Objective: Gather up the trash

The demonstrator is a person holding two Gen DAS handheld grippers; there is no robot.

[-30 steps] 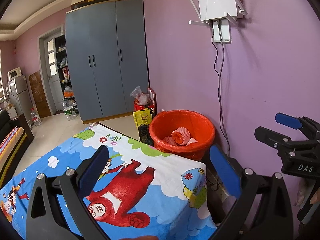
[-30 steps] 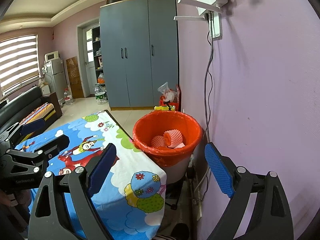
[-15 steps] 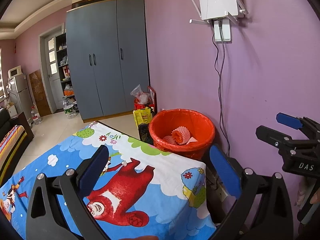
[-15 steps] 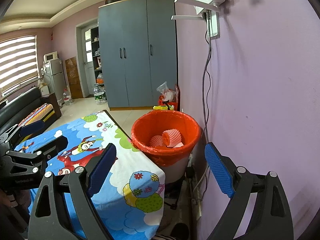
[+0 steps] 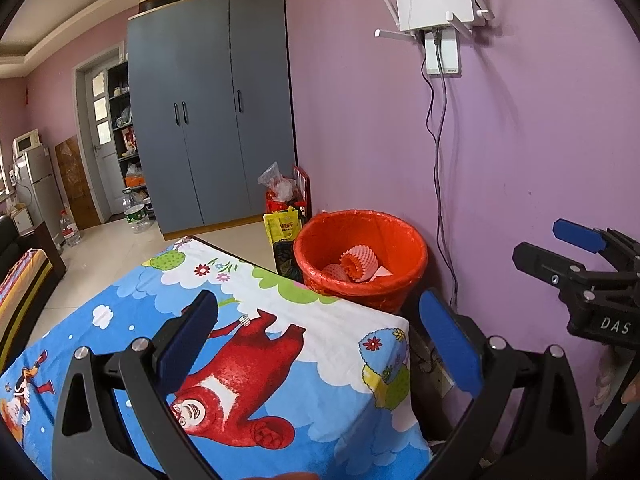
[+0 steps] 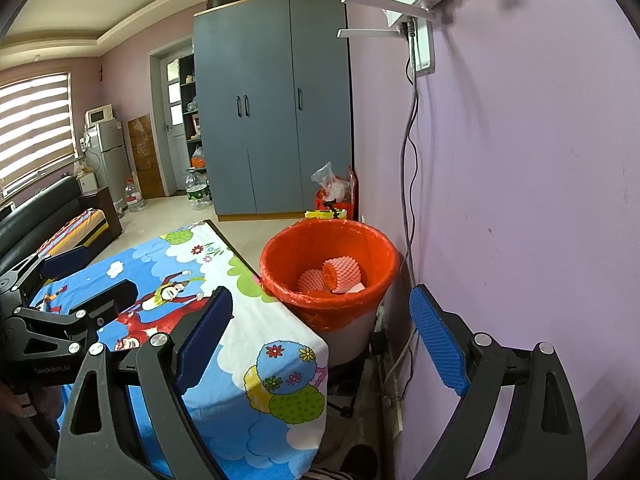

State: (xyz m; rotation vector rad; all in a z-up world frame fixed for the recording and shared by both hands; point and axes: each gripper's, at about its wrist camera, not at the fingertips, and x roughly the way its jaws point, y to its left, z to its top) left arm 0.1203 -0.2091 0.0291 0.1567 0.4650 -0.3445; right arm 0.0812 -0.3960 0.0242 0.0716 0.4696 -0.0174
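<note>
Trash looked already gathered when you paused: two pink-orange foam fruit nets (image 6: 334, 277) and a scrap of white paper (image 6: 355, 289) lay inside the orange-lined bin (image 6: 280, 276), which stood just beyond the far end of the table, close to the purple wall (image 6: 520, 200). You held the left gripper (image 5: 320, 340) with its blue pads spread wide and nothing between them, and the right gripper (image 6: 324, 332) was equally wide and empty. On the cartoon tablecloth (image 5: 280, 360) no loose litter showed in either view, so I judged the collecting close to finished; parts of the table hidden behind your grippers could not be checked. Around you were a grey-blue wardrobe (image 5: 208, 112), a white router (image 5: 434, 0) with cables trailing down the wall, bags (image 5: 284, 208) on the floor beside the bin, and water bottles (image 6: 198, 194) near the doorway.
</note>
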